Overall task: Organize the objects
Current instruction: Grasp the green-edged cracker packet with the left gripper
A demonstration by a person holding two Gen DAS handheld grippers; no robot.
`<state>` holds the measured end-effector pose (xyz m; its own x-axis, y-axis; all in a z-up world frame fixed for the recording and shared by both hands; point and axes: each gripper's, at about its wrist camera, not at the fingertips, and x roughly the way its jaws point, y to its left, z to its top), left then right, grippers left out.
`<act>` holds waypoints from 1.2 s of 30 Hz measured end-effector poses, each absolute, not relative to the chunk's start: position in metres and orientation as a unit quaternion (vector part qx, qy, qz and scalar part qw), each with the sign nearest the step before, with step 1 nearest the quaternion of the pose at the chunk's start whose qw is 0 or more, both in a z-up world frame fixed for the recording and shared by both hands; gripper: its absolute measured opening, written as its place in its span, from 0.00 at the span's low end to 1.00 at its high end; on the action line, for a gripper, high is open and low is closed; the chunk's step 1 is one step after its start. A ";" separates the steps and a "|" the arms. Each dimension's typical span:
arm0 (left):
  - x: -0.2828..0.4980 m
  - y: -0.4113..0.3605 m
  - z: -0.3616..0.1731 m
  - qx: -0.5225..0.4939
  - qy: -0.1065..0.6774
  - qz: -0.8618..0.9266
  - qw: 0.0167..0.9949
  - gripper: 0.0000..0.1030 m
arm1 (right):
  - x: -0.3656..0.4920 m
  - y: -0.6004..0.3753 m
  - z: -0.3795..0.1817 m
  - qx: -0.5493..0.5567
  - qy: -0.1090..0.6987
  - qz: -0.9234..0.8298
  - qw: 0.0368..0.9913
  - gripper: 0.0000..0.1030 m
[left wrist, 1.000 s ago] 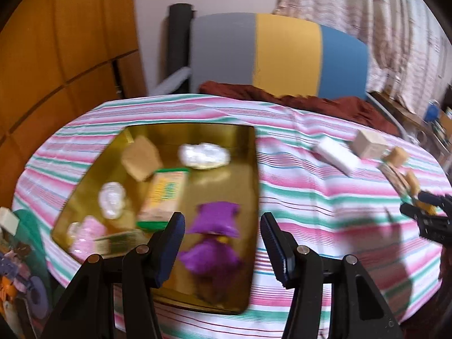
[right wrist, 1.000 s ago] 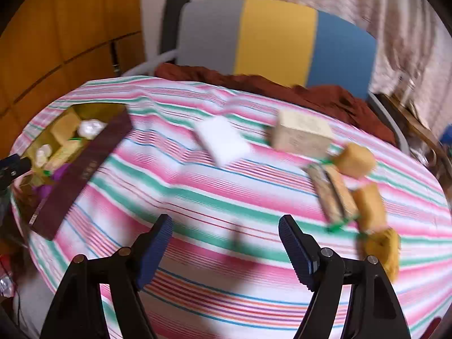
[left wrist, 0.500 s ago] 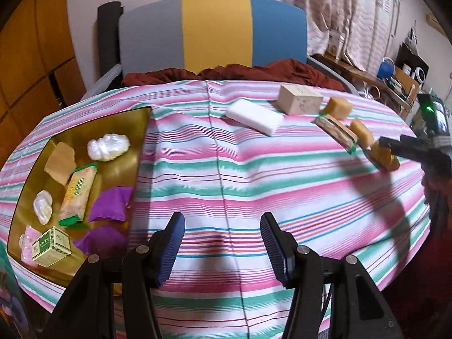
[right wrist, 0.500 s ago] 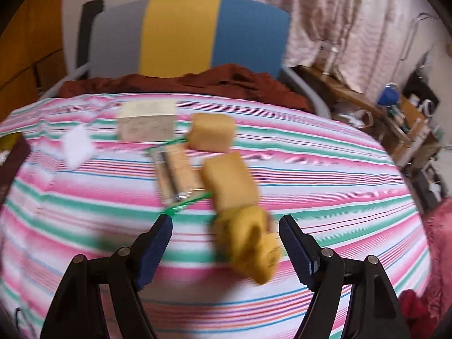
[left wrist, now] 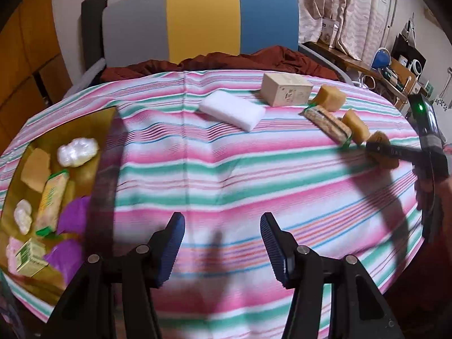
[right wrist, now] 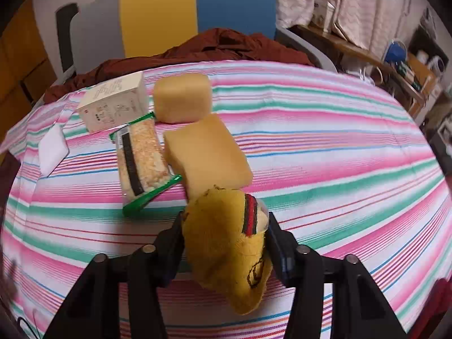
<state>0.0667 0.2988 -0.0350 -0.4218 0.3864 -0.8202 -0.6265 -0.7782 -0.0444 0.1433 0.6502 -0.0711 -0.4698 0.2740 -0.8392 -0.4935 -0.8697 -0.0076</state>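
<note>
Right gripper (right wrist: pixel 224 227): tilted steeply down over the striped tablecloth (right wrist: pixel 325 152); seen from the left wrist view at the far right edge of the table. Its jaws have just been closing and now press both sides of a yellow knitted sock (right wrist: pixel 228 243) with a red, green and black band. Sock bulges above and hangs below the pads.

Left gripper (left wrist: pixel 222 243): angled down over bare cloth, jaws partly apart, nothing between them.

Items just beyond the sock:
- flat yellow sponge (right wrist: pixel 207 152), touching the sock's far end;
- rounded yellow sponge (right wrist: pixel 182 97), behind it;
- green-edged snack packet (right wrist: pixel 141 155), left of the flat sponge;
- cream carton (right wrist: pixel 114 101);
- white foam block (left wrist: pixel 231 110).

Gold tray (left wrist: pixel 90 121): at the table's left, well apart from both grippers, holding wrapped items, purple cloth (left wrist: pixel 72 217) and a small green-printed box (left wrist: pixel 29 257).
</note>
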 end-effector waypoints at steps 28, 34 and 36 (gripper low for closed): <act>-0.002 0.558 -0.081 -0.565 0.063 0.758 0.318 0.68 | 0.157 0.671 -0.059 -0.467 0.173 0.832 0.243 0.49; 0.010 0.581 -0.084 -0.523 0.140 0.778 0.319 0.73 | 0.155 0.669 -0.061 -0.469 0.177 0.832 0.238 0.49; 0.011 0.576 -0.085 -0.509 0.143 0.781 0.332 0.73 | 0.155 0.669 -0.061 -0.467 0.178 0.832 0.239 0.49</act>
